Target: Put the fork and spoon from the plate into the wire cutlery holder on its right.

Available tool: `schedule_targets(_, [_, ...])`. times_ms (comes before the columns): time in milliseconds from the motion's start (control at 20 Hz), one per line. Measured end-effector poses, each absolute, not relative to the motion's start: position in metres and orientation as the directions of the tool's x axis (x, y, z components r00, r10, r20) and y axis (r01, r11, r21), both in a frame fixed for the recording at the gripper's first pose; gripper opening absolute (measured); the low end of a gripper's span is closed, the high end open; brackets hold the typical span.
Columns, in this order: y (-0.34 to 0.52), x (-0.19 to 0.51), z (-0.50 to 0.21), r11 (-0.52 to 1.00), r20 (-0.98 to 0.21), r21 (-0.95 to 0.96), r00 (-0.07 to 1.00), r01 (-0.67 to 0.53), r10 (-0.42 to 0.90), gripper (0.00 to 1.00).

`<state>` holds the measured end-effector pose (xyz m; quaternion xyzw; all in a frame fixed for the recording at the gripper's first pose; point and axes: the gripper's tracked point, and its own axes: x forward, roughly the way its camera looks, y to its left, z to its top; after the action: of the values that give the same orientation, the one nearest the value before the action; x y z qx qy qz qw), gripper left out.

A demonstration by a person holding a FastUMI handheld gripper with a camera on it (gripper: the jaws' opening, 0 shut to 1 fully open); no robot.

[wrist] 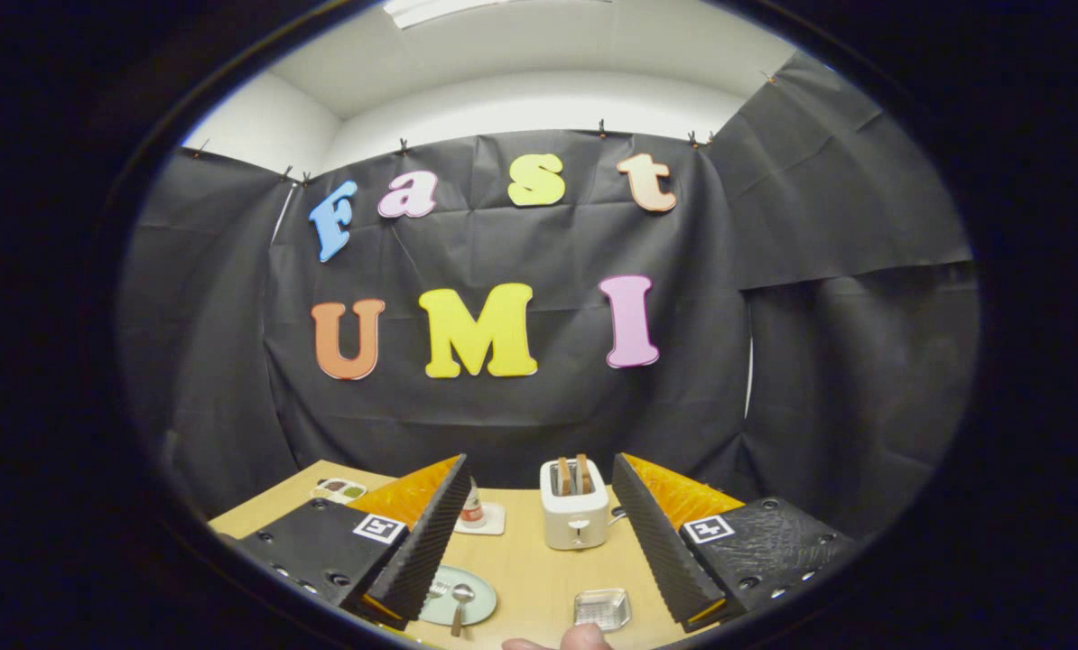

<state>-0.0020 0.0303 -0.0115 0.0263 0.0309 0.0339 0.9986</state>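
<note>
A pale green plate [474, 607] lies on the wooden table just inside my left finger, which hides its left part. A spoon [460, 603] rests on the plate with its handle toward me. The fork [438, 589] lies beside it, mostly behind the finger. To the plate's right stands the wire cutlery holder [602, 608], seen from above between the fingers. My gripper [539, 578] is open, held well above the table, with nothing between its fingers.
A white toaster [574, 515] with two slices of toast stands beyond the holder. A small bottle on a white coaster [476, 515] sits behind the plate. A small dish [340, 490] lies at the far left corner. Part of a hand [562, 642] shows at the near table edge.
</note>
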Motion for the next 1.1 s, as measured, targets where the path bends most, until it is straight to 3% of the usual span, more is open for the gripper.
schedule_targets(500, [0.034,-0.004,-0.048,0.998,-0.162,0.016,0.985,-0.055,0.057,0.96])
schedule_targets(1100, [0.102,0.008,-0.163,0.986,-0.454,0.008,0.878,-0.168,0.153,0.94])
